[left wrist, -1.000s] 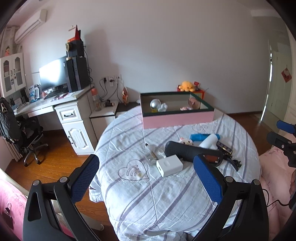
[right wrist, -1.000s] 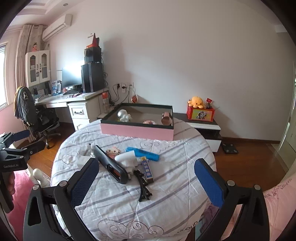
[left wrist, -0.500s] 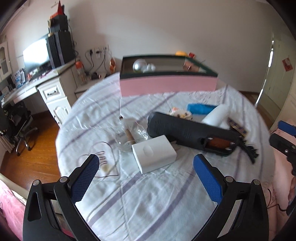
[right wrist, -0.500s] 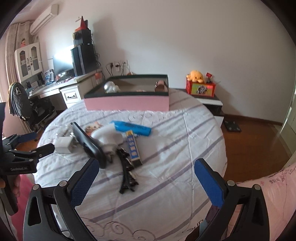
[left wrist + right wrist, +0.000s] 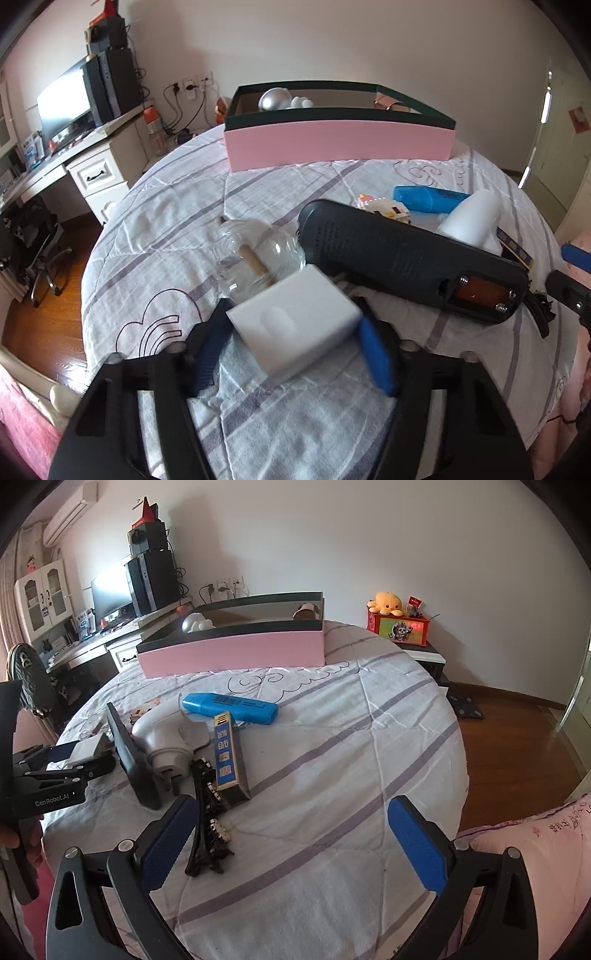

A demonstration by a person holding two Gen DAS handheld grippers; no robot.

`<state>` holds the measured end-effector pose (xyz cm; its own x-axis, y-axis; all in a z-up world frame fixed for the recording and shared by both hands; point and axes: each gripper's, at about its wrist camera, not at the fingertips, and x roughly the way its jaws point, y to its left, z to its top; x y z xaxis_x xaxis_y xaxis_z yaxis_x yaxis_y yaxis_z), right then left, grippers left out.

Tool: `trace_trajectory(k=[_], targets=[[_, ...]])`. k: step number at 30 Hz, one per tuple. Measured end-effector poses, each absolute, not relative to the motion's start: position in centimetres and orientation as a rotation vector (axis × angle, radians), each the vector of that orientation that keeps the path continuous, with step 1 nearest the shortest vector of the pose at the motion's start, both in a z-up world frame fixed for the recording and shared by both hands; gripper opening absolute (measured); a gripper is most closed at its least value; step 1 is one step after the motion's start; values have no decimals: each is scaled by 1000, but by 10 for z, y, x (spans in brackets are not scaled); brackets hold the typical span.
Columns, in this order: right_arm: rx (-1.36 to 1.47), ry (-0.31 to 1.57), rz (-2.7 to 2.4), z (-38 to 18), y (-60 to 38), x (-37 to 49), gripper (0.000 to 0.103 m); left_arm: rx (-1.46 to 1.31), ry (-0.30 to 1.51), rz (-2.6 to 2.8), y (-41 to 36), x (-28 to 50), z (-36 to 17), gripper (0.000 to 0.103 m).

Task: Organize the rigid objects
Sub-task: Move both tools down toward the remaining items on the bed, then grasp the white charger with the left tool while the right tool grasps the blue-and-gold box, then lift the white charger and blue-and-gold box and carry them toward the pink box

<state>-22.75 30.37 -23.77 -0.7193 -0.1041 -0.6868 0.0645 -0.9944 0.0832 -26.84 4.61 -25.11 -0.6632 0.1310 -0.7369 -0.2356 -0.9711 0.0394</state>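
A: Round table's striped quilted cloth cover (image 5: 177, 221): matt, creased. White block (image 5: 295, 325): smooth, matt plastic.

B: Noted. Clear bulb-shaped bottle (image 5: 258, 254): glossy and transparent, glass or plastic, can't tell. Long black device (image 5: 406, 254): finely textured matt plastic. Blue gripper pads (image 5: 417, 845): ribbed.

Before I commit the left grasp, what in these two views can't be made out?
- Left wrist view: the fingers and white box are motion-blurred, so contact is unclear.
- Left wrist view: the pink tray front wall hides most of its contents.
- Right wrist view: the black remote stands edge-on and hides the things behind it.
- Right wrist view: the left gripper covers most of the white box.
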Motion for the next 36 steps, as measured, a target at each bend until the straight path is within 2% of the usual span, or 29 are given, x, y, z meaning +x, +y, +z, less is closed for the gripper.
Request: trace_trajectory(k=[13, 16, 17, 18, 20, 22, 24, 26, 36], targets=[[1172, 105, -2834, -240, 278, -267, 102, -1171, 212, 2633, 27, -248, -248, 65], [1198, 126, -2791, -244, 275, -278, 80, -1166, 200, 2628, 23, -246, -249, 65], [1214, 119, -2767, -246, 274, -282, 65, -1166, 192, 2628, 23, -247, -249, 65], [1219, 118, -2750, -248, 274, -283, 57, -1166, 185, 2627, 22, -247, -249, 66], [1225, 152, -2721, -251, 271, -285, 47, -1163, 185, 2627, 23, -247, -250, 66], [1216, 168, -2707, -252, 269, -284, 42, -1162, 181, 2626, 22, -247, -250, 66], [1213, 170, -2707, -252, 271, -282, 24, -1163, 170, 2627, 21, -248, -251, 68], [1208, 171, -2729, -251, 273, -276, 15, -1165, 169, 2630, 21, -248, -251, 70], [1237, 121, -2800, -252, 290, -254, 16, -1174, 136, 2639, 20, -251, -253, 81]])
